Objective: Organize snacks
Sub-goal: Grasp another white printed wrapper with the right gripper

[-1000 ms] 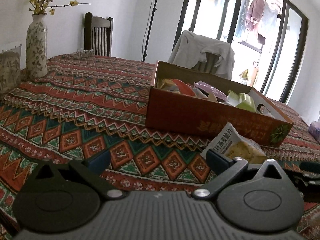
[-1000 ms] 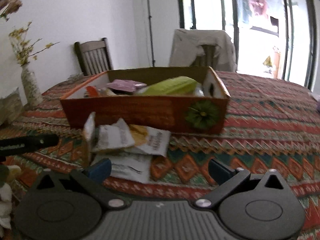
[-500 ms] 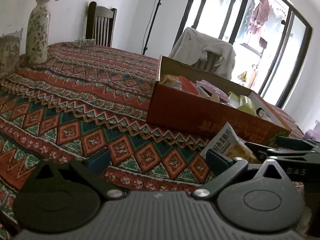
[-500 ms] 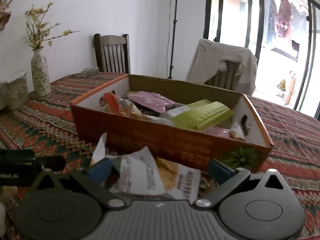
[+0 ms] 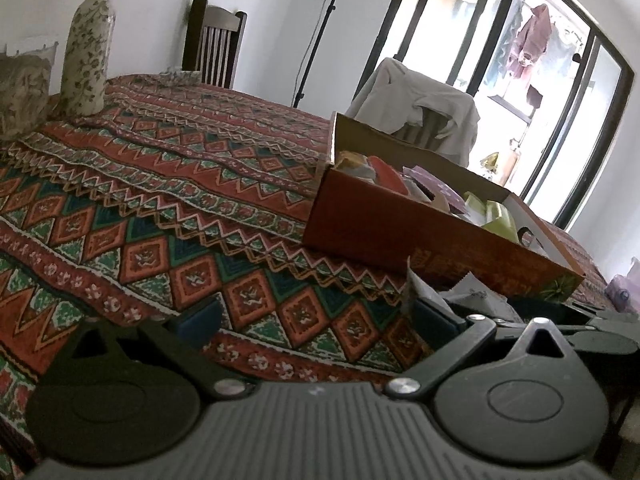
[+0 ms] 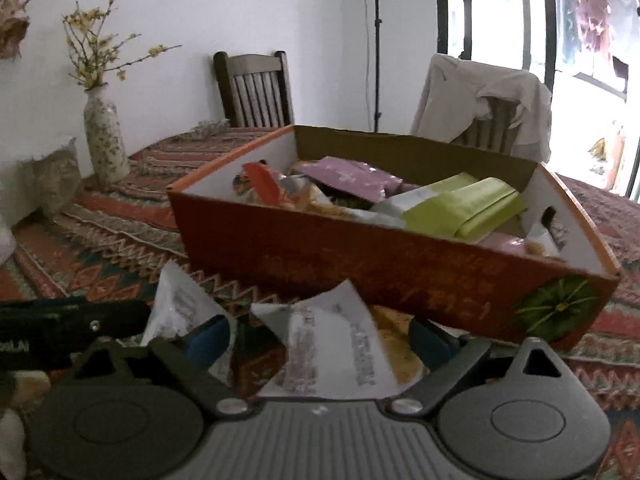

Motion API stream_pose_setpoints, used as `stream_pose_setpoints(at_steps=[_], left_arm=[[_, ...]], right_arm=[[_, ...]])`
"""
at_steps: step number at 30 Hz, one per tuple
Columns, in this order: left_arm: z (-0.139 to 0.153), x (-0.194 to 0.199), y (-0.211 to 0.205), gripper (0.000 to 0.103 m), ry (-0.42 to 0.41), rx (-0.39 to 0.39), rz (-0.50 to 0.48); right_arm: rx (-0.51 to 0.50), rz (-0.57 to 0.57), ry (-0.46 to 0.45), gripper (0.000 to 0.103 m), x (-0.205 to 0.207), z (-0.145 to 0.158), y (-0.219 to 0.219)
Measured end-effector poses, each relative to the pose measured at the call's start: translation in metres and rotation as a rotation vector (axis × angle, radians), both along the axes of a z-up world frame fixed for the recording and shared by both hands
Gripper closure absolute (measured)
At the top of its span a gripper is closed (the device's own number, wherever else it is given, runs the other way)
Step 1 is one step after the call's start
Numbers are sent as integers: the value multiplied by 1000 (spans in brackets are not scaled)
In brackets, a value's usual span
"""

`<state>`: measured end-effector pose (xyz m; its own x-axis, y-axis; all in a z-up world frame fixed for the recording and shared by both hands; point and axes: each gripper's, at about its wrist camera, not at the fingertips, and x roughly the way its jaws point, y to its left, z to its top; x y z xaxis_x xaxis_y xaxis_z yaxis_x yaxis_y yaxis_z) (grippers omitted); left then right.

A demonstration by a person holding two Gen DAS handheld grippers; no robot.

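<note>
An orange cardboard box [image 6: 360, 256] holds several snack packs, among them a green one [image 6: 460, 208] and a purple one [image 6: 348, 176]. In front of it a crumpled white snack packet [image 6: 340, 356] lies on the patterned tablecloth. My right gripper [image 6: 320, 340] straddles that packet and its jaws are closing, the blue pads at the packet's two sides without a clear squeeze. Left of the packet, my left gripper [image 5: 314, 316] is open over bare cloth. In the left wrist view I see the box [image 5: 400, 228] and only a corner of the packet [image 5: 420, 286].
A flowered vase [image 6: 106, 140] and a grey cushion [image 6: 52, 180] stand at the table's far left. A wooden chair [image 6: 256, 88] and a cloth-draped chair [image 6: 488, 100] are behind the table. A purple item [image 5: 624, 288] lies at the right edge.
My right gripper has come forward to the box, and the white packet is now between its fingers, which stand a little narrower. The left gripper has rolled slightly and stayed in place.
</note>
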<state>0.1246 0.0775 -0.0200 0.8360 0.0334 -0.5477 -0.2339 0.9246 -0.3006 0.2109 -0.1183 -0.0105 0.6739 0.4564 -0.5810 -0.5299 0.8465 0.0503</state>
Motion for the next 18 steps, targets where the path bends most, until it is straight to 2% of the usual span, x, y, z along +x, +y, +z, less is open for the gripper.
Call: stream_pose_setpoints(at_steps=[4,8,10,14,18], left_arm=[[0,0,1,0,1,-6,3],[-1,0,3,0,1,-18,12],[-1,0,4,0,3,-22,14],[-1,0,4,0,5,-24,15],[-1,1,4,0,7,-26,17]], right_arm=[[22,31,-23,23,-7,1,0],[61,23,-15,25,-5,1,-6],[81,15,-11,30,-3,2,-10],[95,20,2,30,-2,0,-10],[118,26,11,40,-3,1,-12]])
